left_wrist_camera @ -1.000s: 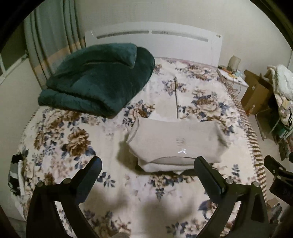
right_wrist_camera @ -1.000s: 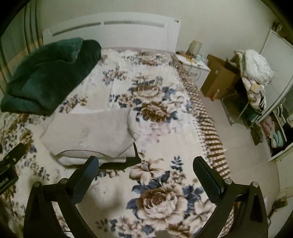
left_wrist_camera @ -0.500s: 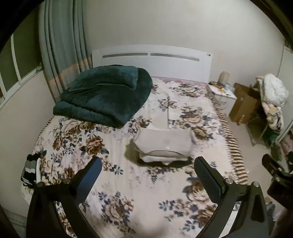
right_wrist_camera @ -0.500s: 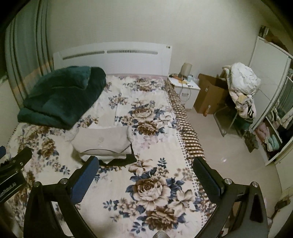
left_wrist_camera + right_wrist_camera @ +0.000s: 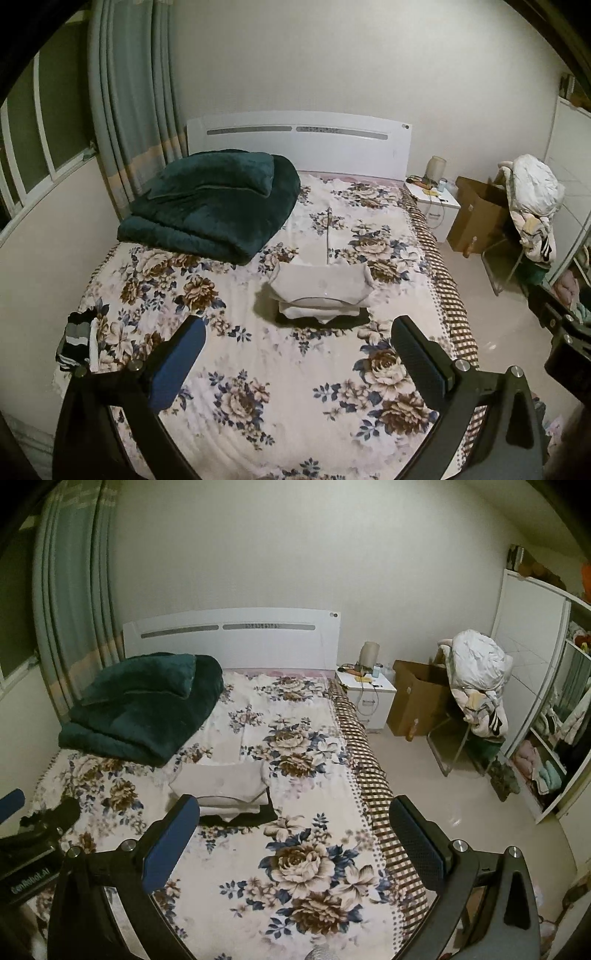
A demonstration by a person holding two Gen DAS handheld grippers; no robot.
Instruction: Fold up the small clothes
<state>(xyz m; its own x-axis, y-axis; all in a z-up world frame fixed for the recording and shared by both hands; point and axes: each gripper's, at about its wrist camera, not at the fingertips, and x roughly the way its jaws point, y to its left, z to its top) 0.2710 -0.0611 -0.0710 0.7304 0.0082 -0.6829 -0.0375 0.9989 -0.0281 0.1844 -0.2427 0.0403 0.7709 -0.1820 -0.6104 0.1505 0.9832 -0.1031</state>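
Note:
A stack of folded clothes [image 5: 320, 291] lies in the middle of the floral bed [image 5: 258, 369]: a beige piece on top, a white one under it, a black one at the bottom. It also shows in the right wrist view [image 5: 225, 786]. My left gripper [image 5: 297, 358] is open and empty, held well back from the stack above the foot of the bed. My right gripper [image 5: 293, 840] is open and empty, also far back. A small striped dark garment [image 5: 75, 339] lies at the bed's left edge.
A folded dark green blanket [image 5: 214, 199] lies at the head of the bed, left side. A white nightstand [image 5: 367, 696], a cardboard box [image 5: 417, 701] and a chair piled with clothes [image 5: 476, 679] stand right of the bed. An open wardrobe [image 5: 554, 738] is far right.
Both grippers have pulled back and up from the stack, which now looks small and far. The stack has not moved. Both grippers stay open.

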